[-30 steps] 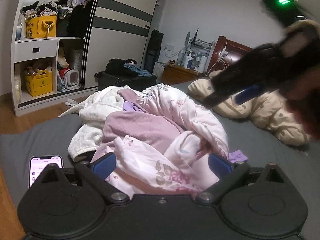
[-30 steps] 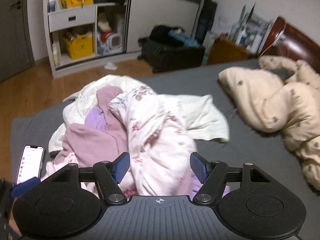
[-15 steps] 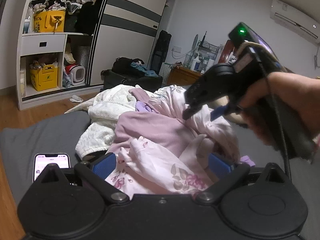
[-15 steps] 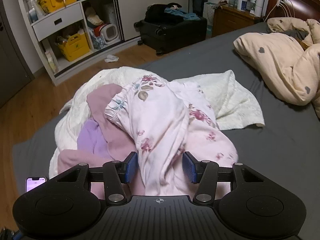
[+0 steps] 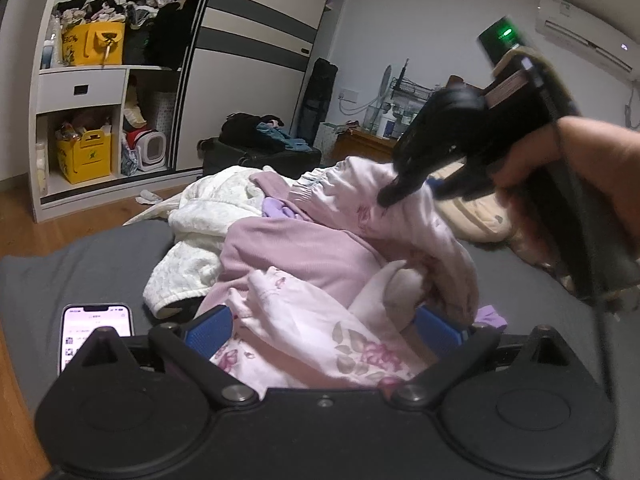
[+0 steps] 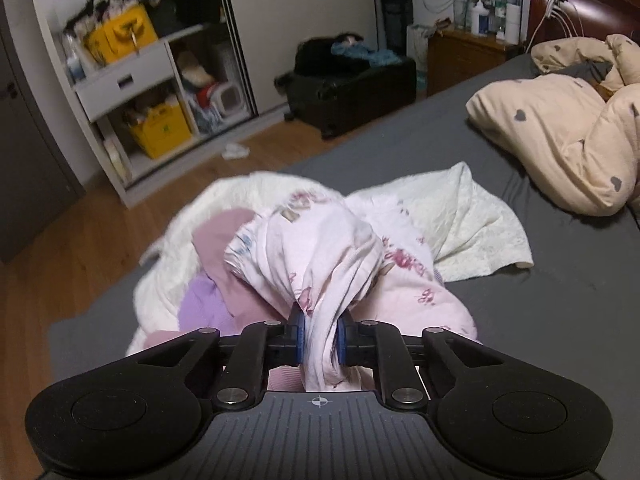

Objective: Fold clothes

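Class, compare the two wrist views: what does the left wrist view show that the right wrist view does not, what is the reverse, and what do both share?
Only the left wrist view: a phone on the bed, an air conditioner, and the hand holding the right gripper.
Only the right wrist view: the right gripper's jaws closing on a bunched fold of the floral garment, and the headboard.
Both: the clothes pile, the grey bed, the cream duvet, the wardrobe.

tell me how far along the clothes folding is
Nothing looks folded yet: the clothes pile lies crumpled on the grey bed. In hand: the right gripper is closing on the floral pink garment; the left gripper stands open around it. Left: everything.
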Demonstrator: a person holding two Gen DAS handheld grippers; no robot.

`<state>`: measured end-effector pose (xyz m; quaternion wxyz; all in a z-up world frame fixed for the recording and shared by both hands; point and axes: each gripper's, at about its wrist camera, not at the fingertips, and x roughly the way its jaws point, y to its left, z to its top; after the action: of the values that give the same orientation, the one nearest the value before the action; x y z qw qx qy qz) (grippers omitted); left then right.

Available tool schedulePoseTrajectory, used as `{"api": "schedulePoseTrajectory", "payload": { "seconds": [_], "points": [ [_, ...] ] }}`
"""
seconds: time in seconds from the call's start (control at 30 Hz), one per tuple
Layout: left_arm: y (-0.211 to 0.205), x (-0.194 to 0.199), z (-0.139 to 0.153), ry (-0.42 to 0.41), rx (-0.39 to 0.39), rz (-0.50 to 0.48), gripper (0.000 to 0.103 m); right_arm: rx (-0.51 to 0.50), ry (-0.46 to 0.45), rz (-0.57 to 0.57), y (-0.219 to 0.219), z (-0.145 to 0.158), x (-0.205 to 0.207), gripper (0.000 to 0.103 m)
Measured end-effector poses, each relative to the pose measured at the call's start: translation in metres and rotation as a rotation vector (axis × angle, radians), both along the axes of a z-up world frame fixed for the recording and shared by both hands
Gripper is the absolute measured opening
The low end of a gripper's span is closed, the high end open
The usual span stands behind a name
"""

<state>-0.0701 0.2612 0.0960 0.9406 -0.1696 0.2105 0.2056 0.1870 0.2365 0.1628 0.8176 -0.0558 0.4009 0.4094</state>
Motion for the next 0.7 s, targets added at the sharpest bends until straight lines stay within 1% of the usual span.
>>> {"api": "schedulePoseTrajectory", "payload": {
  "seconds": [0.17,0.3,0.4,0.53,0.67,0.7],
  "points": [
    [-0.008,0.000,0.003,-0.026,0.013,-0.027,0.099,0.127,0.035,-0.076,-0.047,0.024,-0.004,0.015],
    [-0.019,-0.001,0.008,-0.067,0.030,-0.065,0.100,0.240,0.064,-0.183,-0.101,0.042,-0.005,0.015],
    [-0.029,0.000,0.010,-0.086,0.048,-0.102,0.100,0.291,0.057,-0.280,-0.151,0.053,-0.006,0.015],
    [-0.044,0.004,0.009,-0.083,0.068,-0.152,0.100,0.338,0.060,-0.441,-0.224,0.056,-0.009,0.015],
    [-0.058,0.007,0.009,-0.078,0.089,-0.200,0.101,0.328,0.081,-0.583,-0.291,0.044,-0.017,0.014],
    [-0.061,0.007,0.009,-0.080,0.097,-0.211,0.101,0.340,0.085,-0.619,-0.308,0.041,-0.022,0.014]
  ]
}}
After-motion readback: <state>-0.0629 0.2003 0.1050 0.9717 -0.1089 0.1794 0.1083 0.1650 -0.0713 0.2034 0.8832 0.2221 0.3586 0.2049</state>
